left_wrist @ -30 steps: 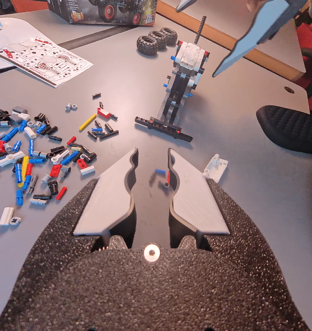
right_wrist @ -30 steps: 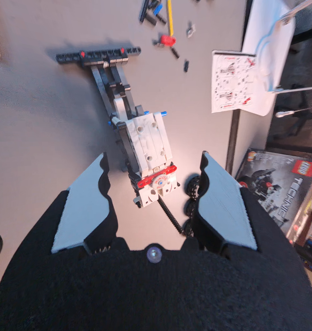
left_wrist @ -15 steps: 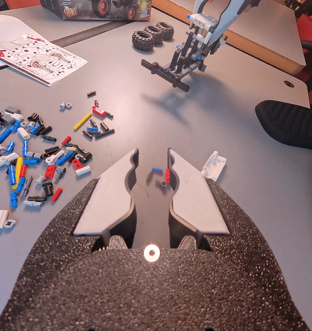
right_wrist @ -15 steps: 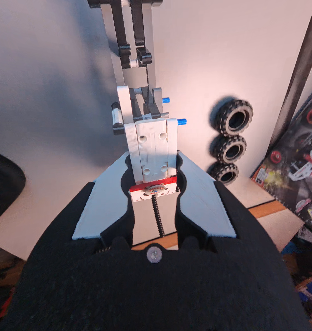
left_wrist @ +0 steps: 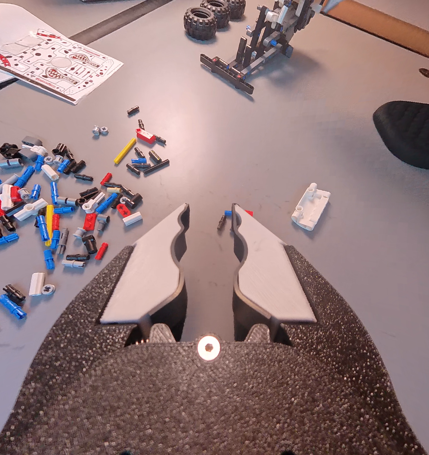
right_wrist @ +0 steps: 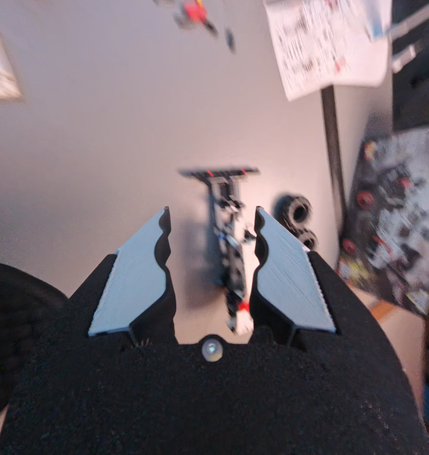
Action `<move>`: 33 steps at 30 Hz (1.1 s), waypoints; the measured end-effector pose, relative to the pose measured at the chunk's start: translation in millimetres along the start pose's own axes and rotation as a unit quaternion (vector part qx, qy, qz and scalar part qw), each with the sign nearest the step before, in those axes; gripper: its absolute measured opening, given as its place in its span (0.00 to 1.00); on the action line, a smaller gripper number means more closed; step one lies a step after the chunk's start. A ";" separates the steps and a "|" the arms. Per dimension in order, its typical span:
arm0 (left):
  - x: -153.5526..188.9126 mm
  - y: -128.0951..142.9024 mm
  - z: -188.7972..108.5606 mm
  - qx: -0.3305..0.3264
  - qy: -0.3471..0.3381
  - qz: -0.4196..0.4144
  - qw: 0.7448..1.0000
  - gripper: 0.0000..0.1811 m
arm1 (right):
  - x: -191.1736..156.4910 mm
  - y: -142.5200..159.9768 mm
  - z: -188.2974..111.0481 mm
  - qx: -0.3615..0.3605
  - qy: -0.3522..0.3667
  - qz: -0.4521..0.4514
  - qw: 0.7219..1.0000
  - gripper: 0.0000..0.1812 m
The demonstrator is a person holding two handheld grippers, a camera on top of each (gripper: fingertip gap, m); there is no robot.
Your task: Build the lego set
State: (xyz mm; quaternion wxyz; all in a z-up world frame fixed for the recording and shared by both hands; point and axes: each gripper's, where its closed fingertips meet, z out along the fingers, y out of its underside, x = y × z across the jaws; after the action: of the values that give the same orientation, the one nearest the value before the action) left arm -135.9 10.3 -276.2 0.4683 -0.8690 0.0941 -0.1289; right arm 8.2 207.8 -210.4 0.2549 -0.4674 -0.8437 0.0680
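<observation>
The black, grey and white lego chassis [left_wrist: 255, 49] sits at the far side of the grey table [left_wrist: 282, 152], front bar on the table, rear end tilted up. In the blurred right wrist view the chassis [right_wrist: 229, 246] lies between the fingers of my right gripper [right_wrist: 212, 209], close to the right finger, with table showing beside the left finger; the jaws stand apart. My left gripper [left_wrist: 210, 209] is open and empty just above the table. A blue pin [left_wrist: 227, 212] and a black pin [left_wrist: 221, 222] lie by its right fingertip.
A pile of loose pins and connectors [left_wrist: 48, 202] lies to the left. A white panel piece [left_wrist: 310, 209] lies to the right. Black tyres [left_wrist: 201, 23] stand behind the chassis. A sticker sheet [left_wrist: 53, 64] lies at the back left, and a black chair armrest [left_wrist: 412, 138] at the right. Spacing between my two grippers at the tips: around 25 cm. The black pin [left_wrist: 221, 222] is closer to my left gripper, around 4 cm from its tips; the right tips are 25 cm off.
My right gripper closed on the chassis and lifted it, then lowered its front bar to the table and turned it; its jaws now stand wider. My left gripper stayed open and barely moved.
</observation>
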 end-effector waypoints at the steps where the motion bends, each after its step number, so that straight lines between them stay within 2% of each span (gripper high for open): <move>1: 0.0 0.9 1.0 -0.003 -0.002 0.002 1.000 0.19 | -31.7 -24.3 2.3 0.053 -0.041 -0.005 0.998 0.37; 3: 0.8 2.9 3.0 -0.007 -0.002 0.004 1.000 0.18 | -99.8 -58.3 15.5 0.115 -0.126 -0.022 0.985 0.39; 5: 1.2 3.9 4.4 -0.009 -0.003 0.006 1.000 0.18 | -151.1 -76.5 40.7 0.129 -0.172 -0.024 0.976 0.40; 8: 2.1 4.1 5.3 -0.009 -0.004 0.007 1.000 0.18 | -183.7 -91.2 76.7 0.125 -0.182 -0.017 0.975 0.41; 9: 2.5 4.4 5.4 -0.010 -0.004 0.008 1.000 0.18 | -187.0 -95.9 82.2 0.129 -0.186 -0.010 0.974 0.36; 11: 2.9 4.4 5.0 -0.010 -0.006 0.010 1.000 0.18 | -192.8 -102.3 81.0 0.142 -0.206 -0.019 0.968 0.16; 13: 3.2 3.7 4.6 -0.008 -0.006 0.011 1.000 0.18 | -189.3 -98.1 81.0 0.134 -0.200 -0.046 0.969 0.15; 15: 3.2 3.6 4.6 -0.008 -0.005 0.010 1.000 0.18 | -173.1 -90.7 78.0 0.128 -0.196 -0.036 0.972 0.15; 19: 2.5 3.0 4.3 -0.006 -0.005 0.010 1.000 0.18 | -106.6 -56.7 75.6 0.107 -0.136 0.014 0.985 0.15; 21: 2.2 2.8 4.3 -0.006 -0.005 0.009 1.000 0.18 | -83.9 -39.0 78.4 0.099 -0.124 0.044 0.986 0.15; 25: 0.8 3.9 5.1 -0.005 -0.007 0.006 1.000 0.17 | -70.7 -12.8 94.0 0.069 -0.119 0.068 0.988 0.15; 27: -0.6 1.4 4.3 0.004 -0.013 0.007 1.000 0.17 | -68.2 -14.0 95.7 0.083 -0.113 0.076 0.987 0.16; 30: -2.9 -10.8 -1.1 0.043 -0.024 0.009 0.999 0.19 | -60.3 -16.8 91.5 0.099 -0.094 0.076 0.988 0.31; 33: -7.7 -23.1 -9.3 0.081 -0.042 0.005 0.996 0.22 | -48.4 -39.0 72.1 0.169 -0.075 0.098 0.978 0.35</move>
State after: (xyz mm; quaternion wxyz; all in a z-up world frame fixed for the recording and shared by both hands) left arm -145.1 17.6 -253.0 0.5412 -0.8325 0.0679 -0.0971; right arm -35.8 155.3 -276.5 0.2586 -0.4913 -0.7869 0.2693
